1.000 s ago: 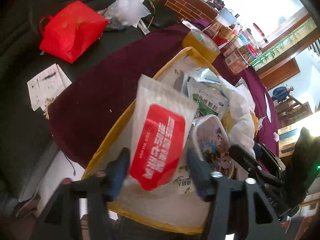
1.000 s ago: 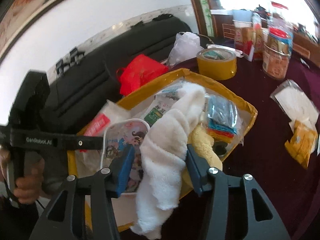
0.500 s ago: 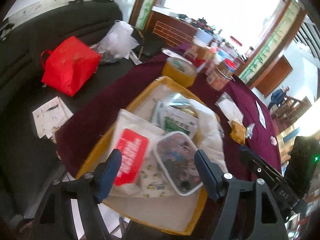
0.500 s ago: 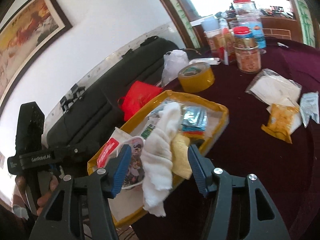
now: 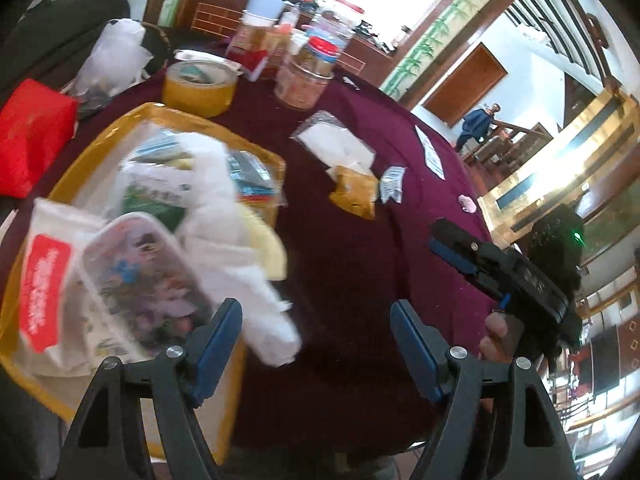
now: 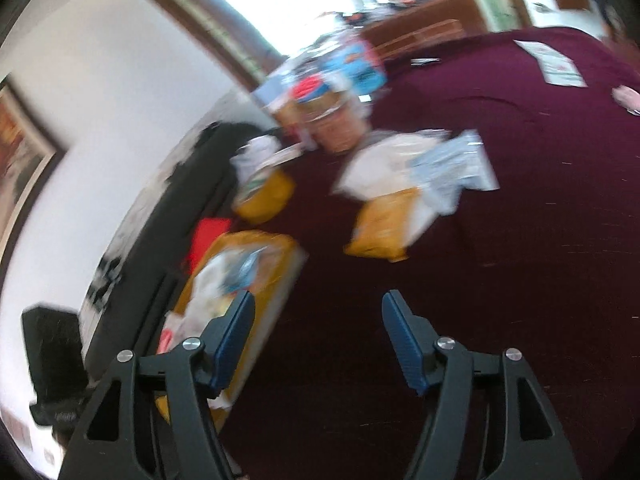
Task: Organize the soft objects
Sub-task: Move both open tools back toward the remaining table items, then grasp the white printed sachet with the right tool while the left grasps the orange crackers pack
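both views have swung off the yellow tray (image 5: pixel 256 148) toward the bare maroon tablecloth (image 5: pixel 360 272) since a second ago; back then the red-label pouch sat between the left fingers and the white towel between the right ones. left gripper (image 5: pixel 316 340) jaws released, just been opening, nothing between them. right gripper (image 6: pixel 318 332) same: jaws spread, just been opening further, only cloth in the gap.

white towel (image 5: pixel 224 216) now lies up-left of the left gripper, draped over the tray's near rim, beside a clear lidded box (image 5: pixel 140 276) and the red-label pouch (image 5: pixel 44 284); white characters on the red label, too blurred to read. a green-print packet (image 5: pixel 156 196) is under the towel, text unreadable.

ahead of the right gripper: orange packet (image 6: pixel 382 224) touching a white packet (image 6: pixel 384 164). tape roll (image 5: pixel 198 86) and jars (image 5: pixel 310 68) farther ahead of the left gripper. right view heavily motion-blurred, no legible writing.
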